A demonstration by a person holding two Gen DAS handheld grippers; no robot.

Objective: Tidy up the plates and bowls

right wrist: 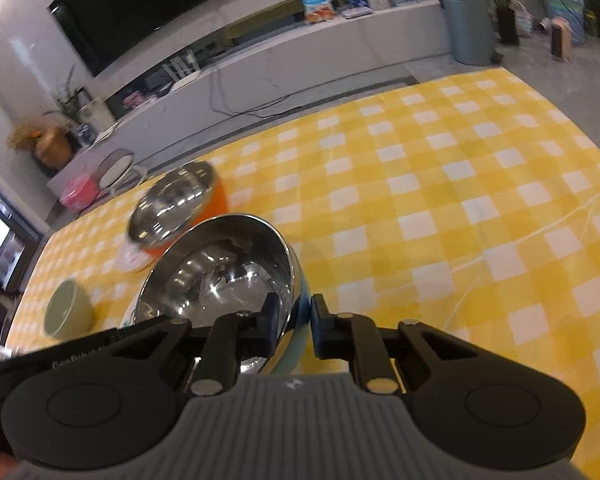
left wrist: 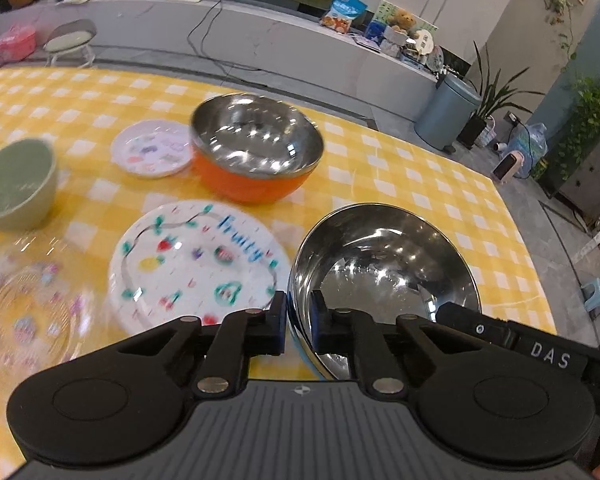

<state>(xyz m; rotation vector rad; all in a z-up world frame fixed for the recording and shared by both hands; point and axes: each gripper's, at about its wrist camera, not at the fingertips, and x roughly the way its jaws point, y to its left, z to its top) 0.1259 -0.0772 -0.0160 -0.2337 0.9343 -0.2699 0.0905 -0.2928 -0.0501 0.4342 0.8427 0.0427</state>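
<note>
The blue bowl (left wrist: 384, 276), steel inside, is nearest and is held from two sides: the left gripper (left wrist: 298, 326) has its jaws clamped on the near rim, one pad inside and one outside, and the right gripper (right wrist: 294, 322) pinches the rim on its own side in the same way. The bowl seems to be just above the table (left wrist: 400, 168), though I cannot tell this for sure. Just beside it lies the fruit plate (left wrist: 198, 264), and left of that a glass plate (left wrist: 24, 308). Farther away stand the orange bowl (left wrist: 256, 148), a small plate (left wrist: 152, 148) touching it, and a green bowl (left wrist: 18, 182). Nothing is stacked yet, so I judge the sorting has only begun; all bowls and plates remain to be grouped.
</note>
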